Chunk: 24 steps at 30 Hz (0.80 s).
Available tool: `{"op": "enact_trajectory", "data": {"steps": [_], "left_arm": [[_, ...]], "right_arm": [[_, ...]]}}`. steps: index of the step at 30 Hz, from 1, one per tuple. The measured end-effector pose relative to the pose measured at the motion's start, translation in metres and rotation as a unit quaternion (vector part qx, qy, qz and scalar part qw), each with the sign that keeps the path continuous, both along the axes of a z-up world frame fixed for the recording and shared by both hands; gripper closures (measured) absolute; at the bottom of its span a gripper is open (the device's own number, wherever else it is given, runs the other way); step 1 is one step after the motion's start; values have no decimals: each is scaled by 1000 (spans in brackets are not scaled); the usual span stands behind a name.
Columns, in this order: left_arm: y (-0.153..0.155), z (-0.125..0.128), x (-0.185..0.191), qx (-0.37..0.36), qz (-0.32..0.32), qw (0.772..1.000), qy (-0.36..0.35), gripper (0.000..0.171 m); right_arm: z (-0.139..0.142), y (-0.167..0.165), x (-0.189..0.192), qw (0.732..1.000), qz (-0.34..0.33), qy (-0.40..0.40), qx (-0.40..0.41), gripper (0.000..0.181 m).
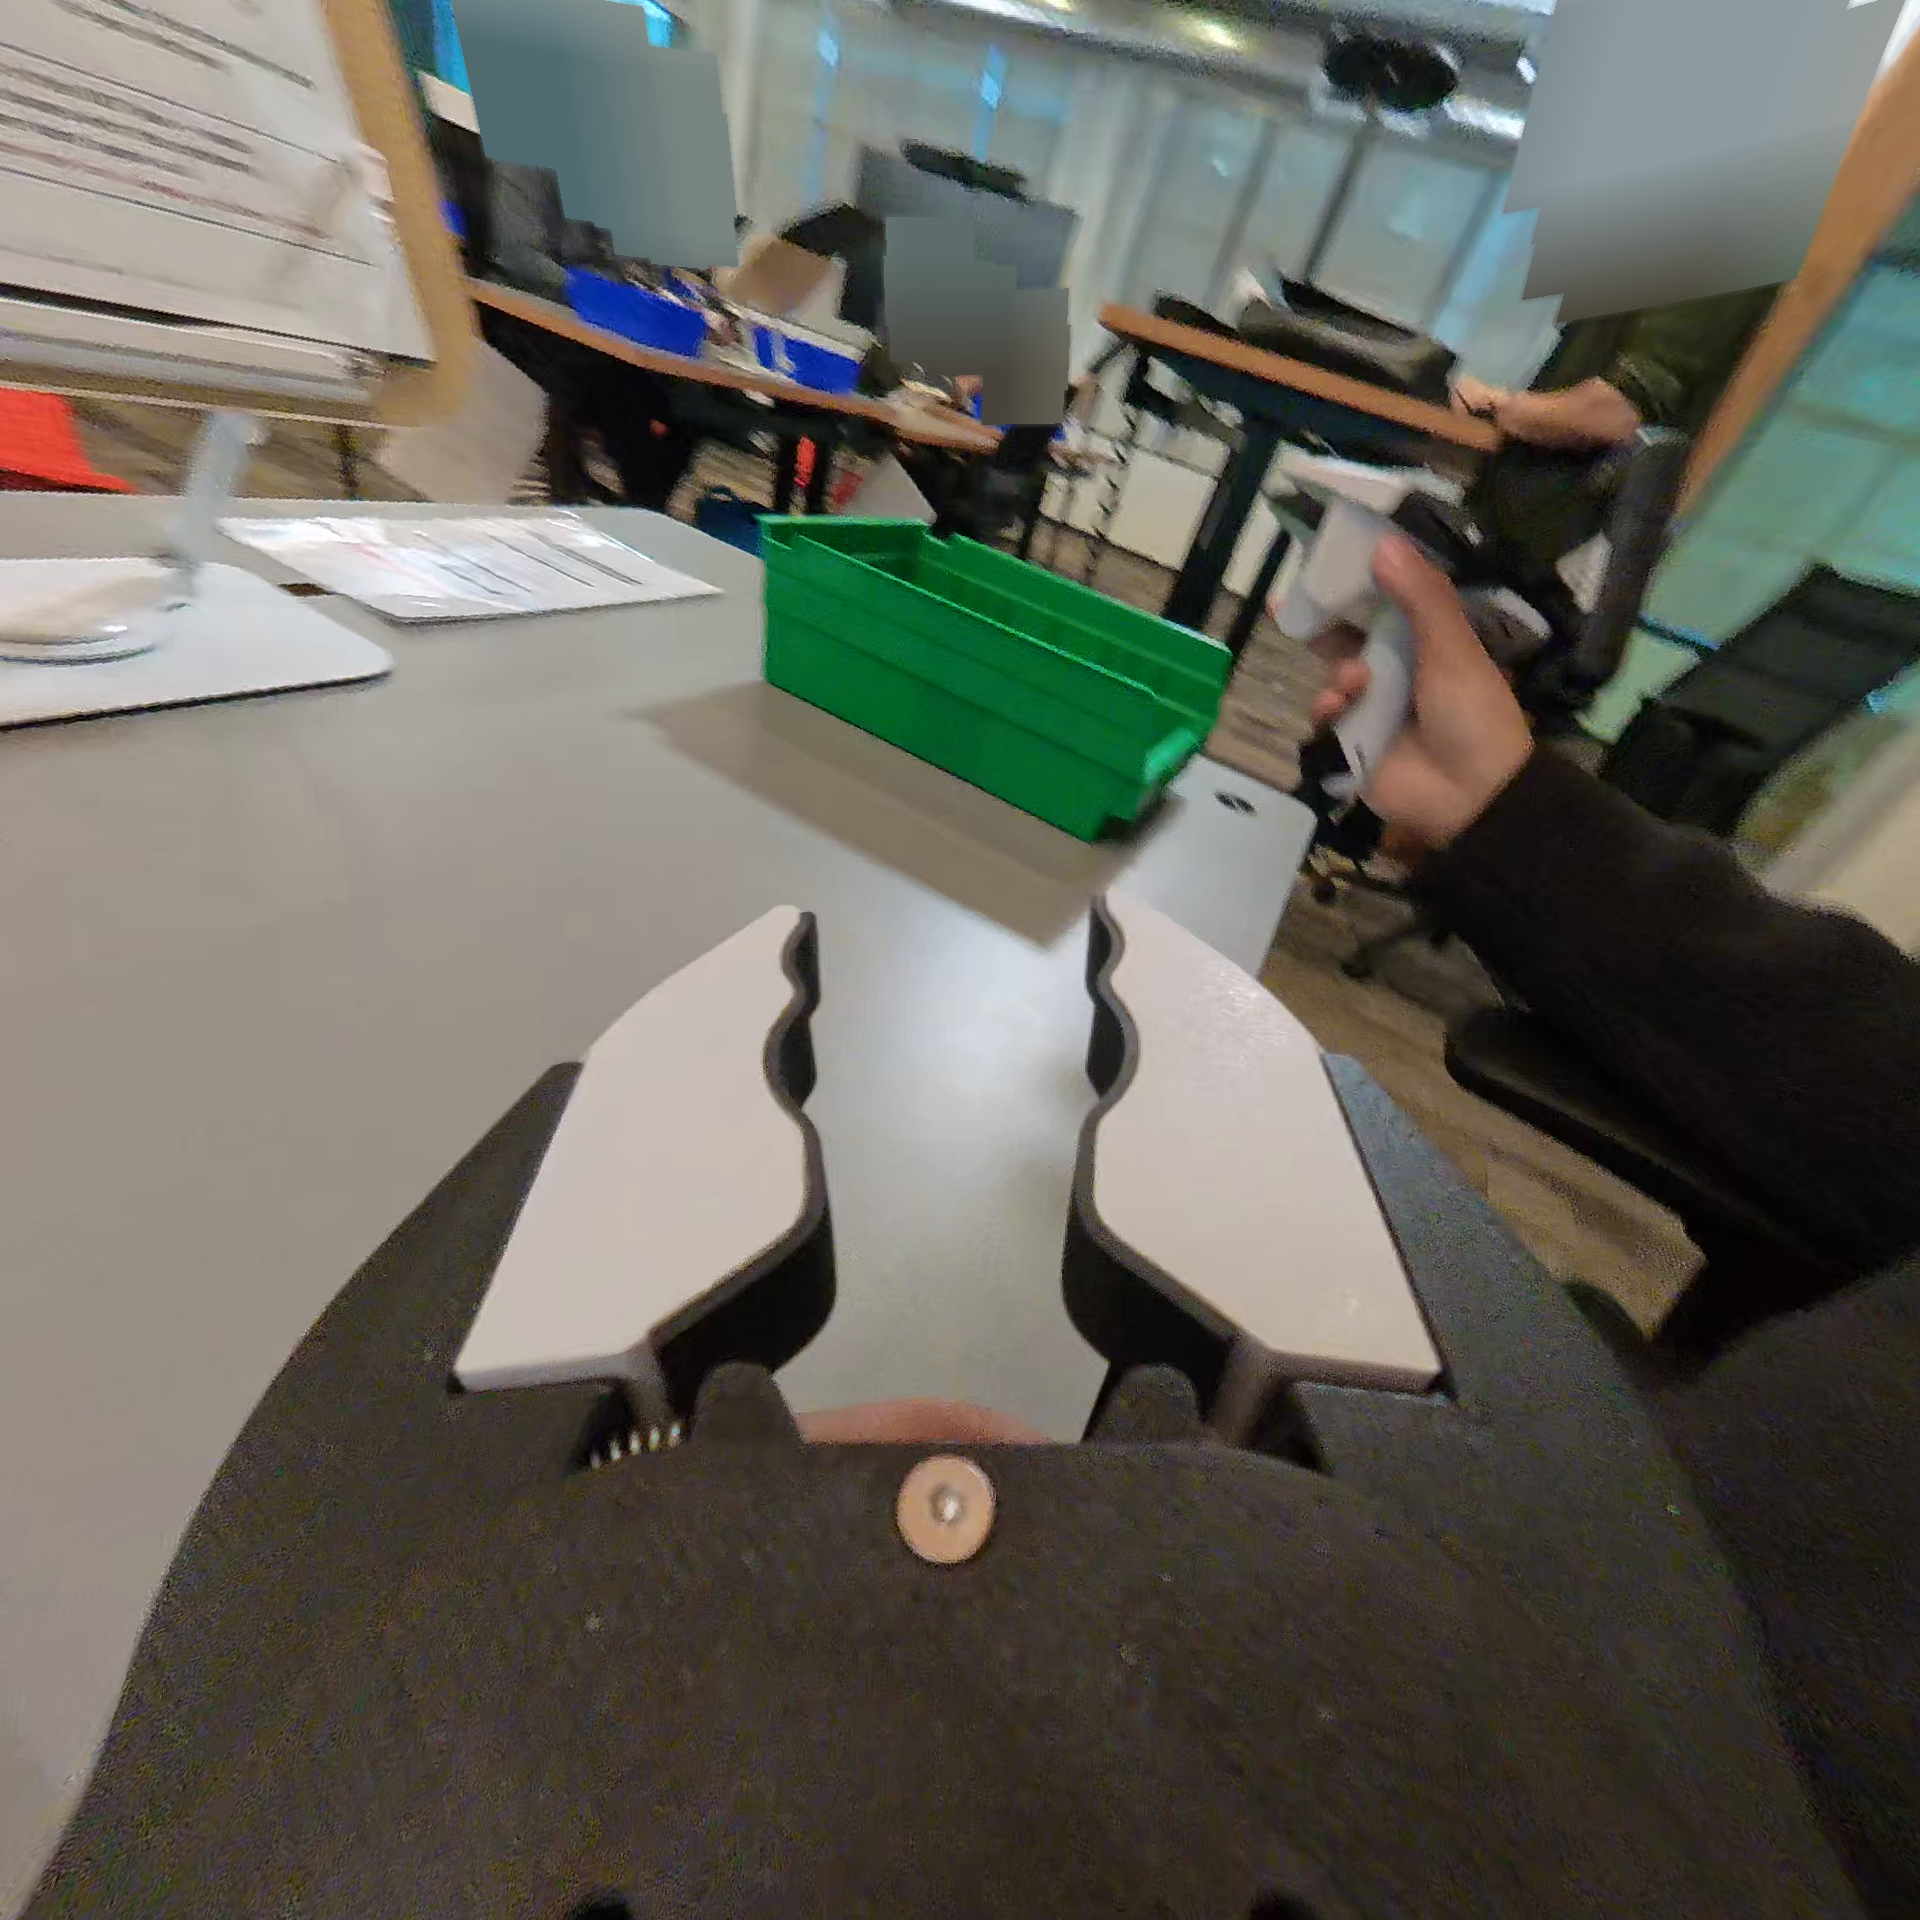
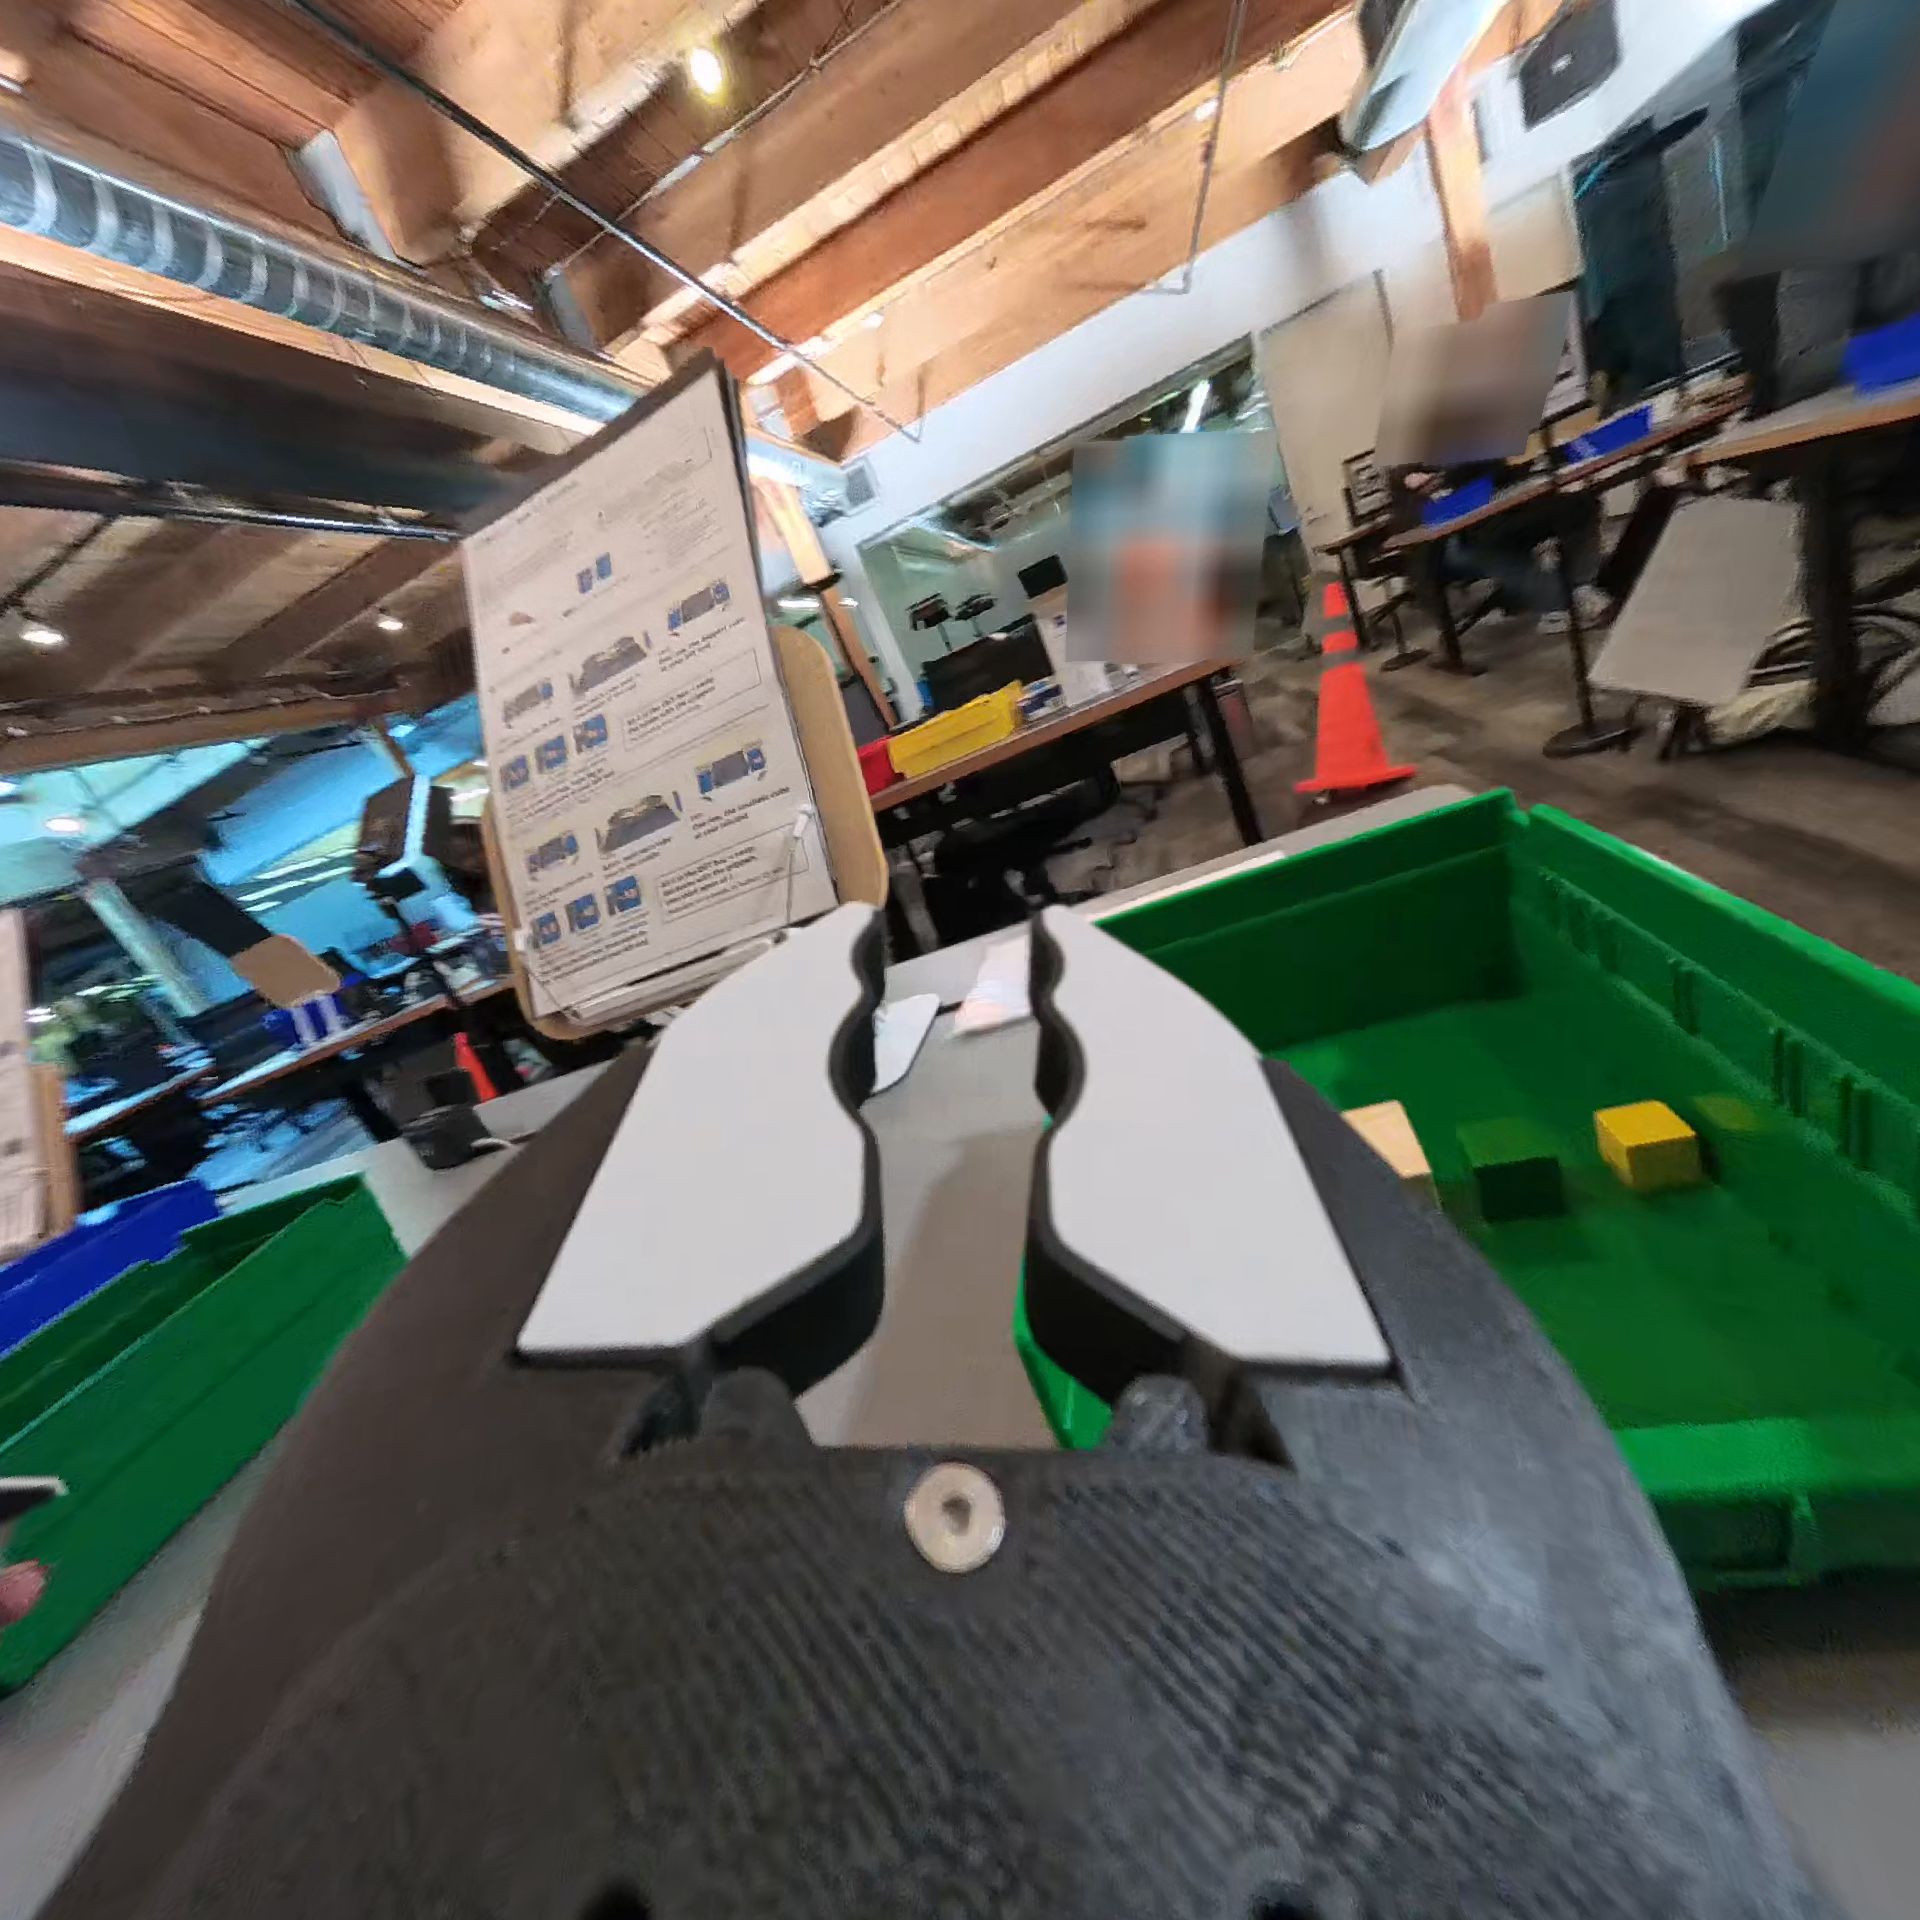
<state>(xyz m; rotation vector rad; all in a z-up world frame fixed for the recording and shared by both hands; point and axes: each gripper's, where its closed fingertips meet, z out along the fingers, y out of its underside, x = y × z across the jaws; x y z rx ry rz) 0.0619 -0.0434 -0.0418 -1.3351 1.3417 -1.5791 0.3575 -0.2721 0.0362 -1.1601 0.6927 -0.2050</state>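
Note:
My left gripper (image 1: 951, 935) is open and empty above the grey table (image 1: 364, 883), pointing at a green bin (image 1: 987, 665) near the table's far right edge. Beyond it a hand (image 1: 1444, 717) in a dark sleeve holds the other gripper's grey handle off the table's right side. My right gripper (image 2: 956, 935) is open and empty, tilted upward beside the left wall of a green bin (image 2: 1351, 935). That bin holds a yellow cube (image 2: 1647, 1143), a dark green cube (image 2: 1512, 1179) and a wooden block (image 2: 1387, 1138) partly hidden behind my right finger.
A second green bin (image 2: 177, 1340) and a blue bin (image 2: 94, 1262) stand at the left. An instruction board on a stand (image 2: 634, 717) rises at the table's back; it also shows in the left wrist view (image 1: 187, 177). A printed sheet (image 1: 468, 566) lies flat. An orange cone (image 2: 1351, 707) stands on the floor.

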Motion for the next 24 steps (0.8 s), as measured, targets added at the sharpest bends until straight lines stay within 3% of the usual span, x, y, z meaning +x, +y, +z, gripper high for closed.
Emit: {"op": "enact_trajectory", "data": {"steps": [4, 7, 9, 12, 15, 18, 20, 24], "left_arm": [[27, -1, -13, -9, 95, 995, -13, 111], [42, 5, -17, -25, 129, 991, -21, 112], [51, 11, -16, -24, 138, 990, -25, 110], [62, 13, -16, 5, 144, 989, -24, 107], [71, 15, -21, 53, 151, 987, -24, 107], [78, 16, -25, 71, 161, 984, -25, 107], [82, 14, -27, 64, 170, 983, -23, 107], [83, 8, -27, 55, 175, 983, -17, 110]], "right_arm": [[-20, 21, -30, 999, -13, 16, -44, 144], [-33, 57, -57, 995, 54, 0, -89, 168], [-38, 77, -64, 988, 80, -27, -131, 158], [-41, 85, -53, 977, 29, -102, -184, 138], [-36, 88, -47, 970, 8, -160, -181, 130], [-36, 84, -43, 979, 11, -119, -164, 123], [-32, 85, -52, 983, 55, -101, -140, 113], [-18, 75, -57, 989, 71, -88, -91, 114]]}}
